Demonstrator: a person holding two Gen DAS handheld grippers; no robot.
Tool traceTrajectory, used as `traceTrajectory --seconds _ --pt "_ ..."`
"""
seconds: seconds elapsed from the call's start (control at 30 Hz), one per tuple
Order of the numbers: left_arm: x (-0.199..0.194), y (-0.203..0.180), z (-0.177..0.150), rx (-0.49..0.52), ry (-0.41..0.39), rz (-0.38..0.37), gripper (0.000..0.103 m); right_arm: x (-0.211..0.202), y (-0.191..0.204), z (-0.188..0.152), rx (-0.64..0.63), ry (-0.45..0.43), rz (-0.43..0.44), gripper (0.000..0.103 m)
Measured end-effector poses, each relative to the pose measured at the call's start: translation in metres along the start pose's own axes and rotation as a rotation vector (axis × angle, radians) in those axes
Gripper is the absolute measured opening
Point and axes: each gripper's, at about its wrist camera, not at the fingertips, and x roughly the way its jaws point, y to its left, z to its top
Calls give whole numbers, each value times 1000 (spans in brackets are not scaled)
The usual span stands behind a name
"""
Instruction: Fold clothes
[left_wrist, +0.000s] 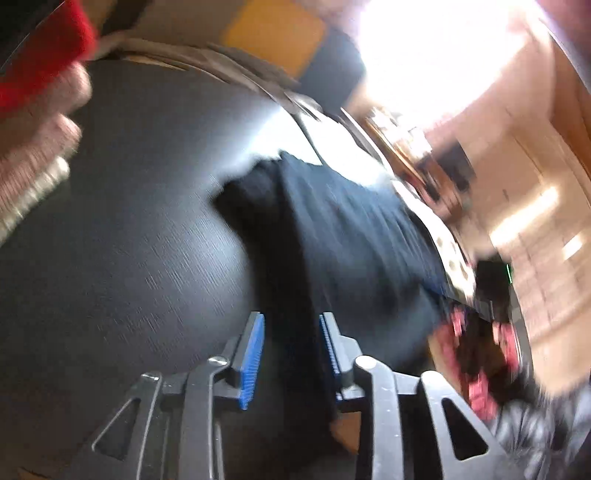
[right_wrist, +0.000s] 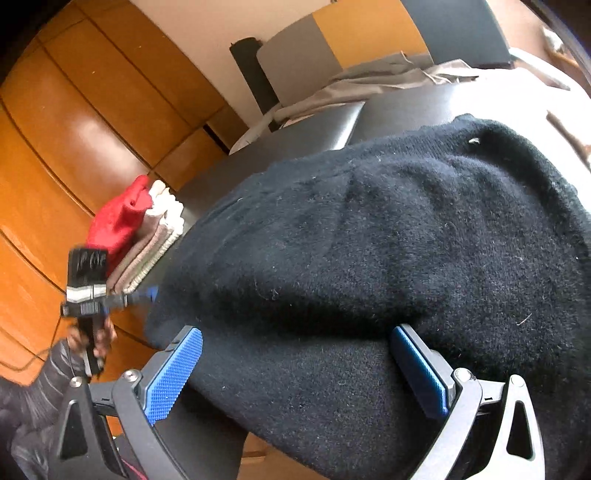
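With the black sweater (right_wrist: 369, 258) spread on the dark table (left_wrist: 129, 221), L gripper (left_wrist: 291, 354) part-open astride its edge & R gripper (right_wrist: 295, 373) wide apart, nothing pinched, cloth could be missed or bunched at closing.

Left wrist cam looks down along its fingers, blurred, close above the dark grey matte table (left_wrist: 122, 229), facing the black knitted sweater (left_wrist: 351, 236). Right wrist cam sits very near the same sweater (right_wrist: 388, 240), tilted down. Both views share sweater, table and the folded pile with red knit top (right_wrist: 122, 221).
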Motion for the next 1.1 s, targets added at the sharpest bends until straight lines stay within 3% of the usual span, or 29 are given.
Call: traceTrajectory --seconds 0.1,0.23,0.37,0.47,0.57,0.73,0.83,1.1 --pt "12 7 29 -80 -17 1 33 3 7 -1 -41 9 -19 103" --pt "49 10 58 -132 82 -12 32 9 13 1 -93 38 -40 103" --pt "80 7 66 -173 147 -53 31 13 16 -2 -151 43 -42 103" --pt "84 8 64 -214 129 -79 31 11 13 -5 -160 23 -20 103" --pt "87 10 61 -251 103 -82 21 7 8 -4 -139 12 1 103" --pt "76 7 72 -228 26 45 14 -17 5 14 -168 23 -28 103" --pt "69 10 87 -229 -9 77 13 -47 -6 35 -213 16 -5 103" --pt "53 5 105 -189 6 82 13 -27 -39 78 -338 255 57 103"
